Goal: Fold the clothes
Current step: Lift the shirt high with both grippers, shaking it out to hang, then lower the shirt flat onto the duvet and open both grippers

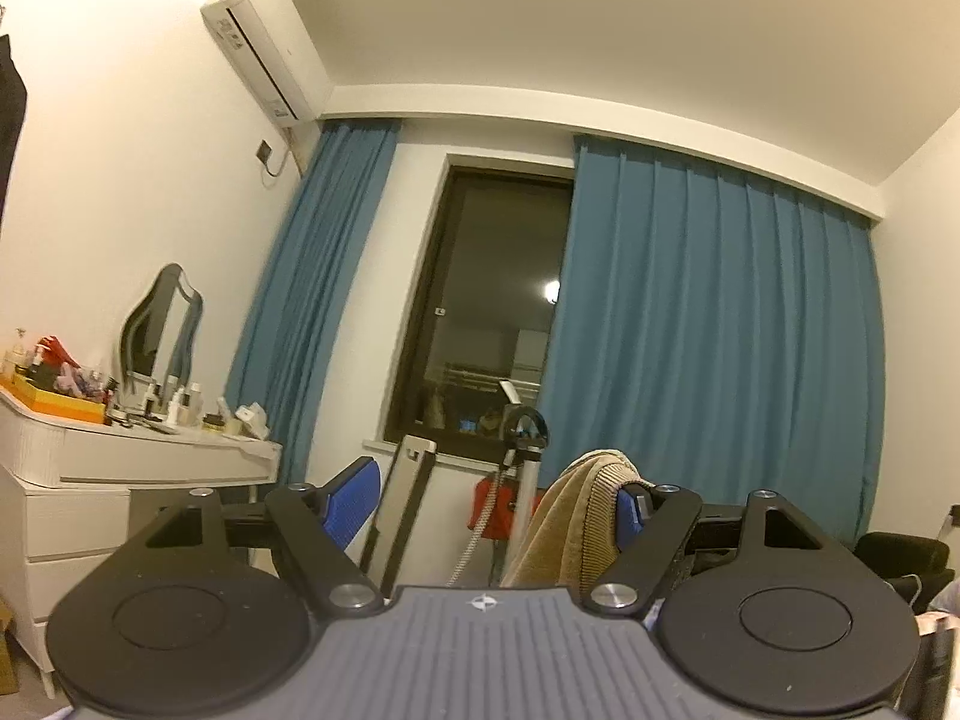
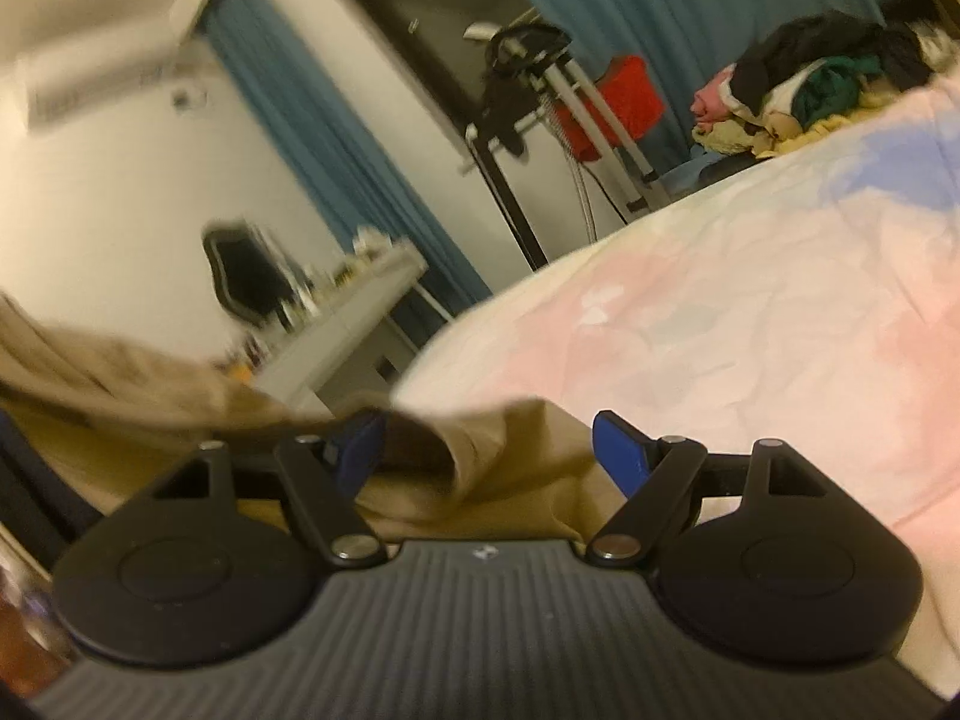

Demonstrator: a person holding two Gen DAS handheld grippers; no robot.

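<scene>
A tan corduroy garment [image 1: 570, 528] hangs draped over the right finger of my left gripper [image 1: 492, 504]. That gripper is raised toward the window, open, with its blue pads [image 1: 354, 498] far apart. In the right wrist view the same tan garment [image 2: 480, 468] stretches in from the left and sags between the fingers of my right gripper [image 2: 489, 450]. It covers part of the left pad [image 2: 360, 450]. The right gripper is open, and it hovers at the edge of a bed with a pastel pink and blue sheet [image 2: 750, 312].
A white dresser [image 1: 120, 468] with bottles and a mirror [image 1: 159, 324] stands to the left. Blue curtains [image 1: 720, 330] frame a dark window. A garment steamer stand [image 2: 576, 96] with a red base is near the bed. A pile of mixed clothes [image 2: 810, 78] lies beyond the bed.
</scene>
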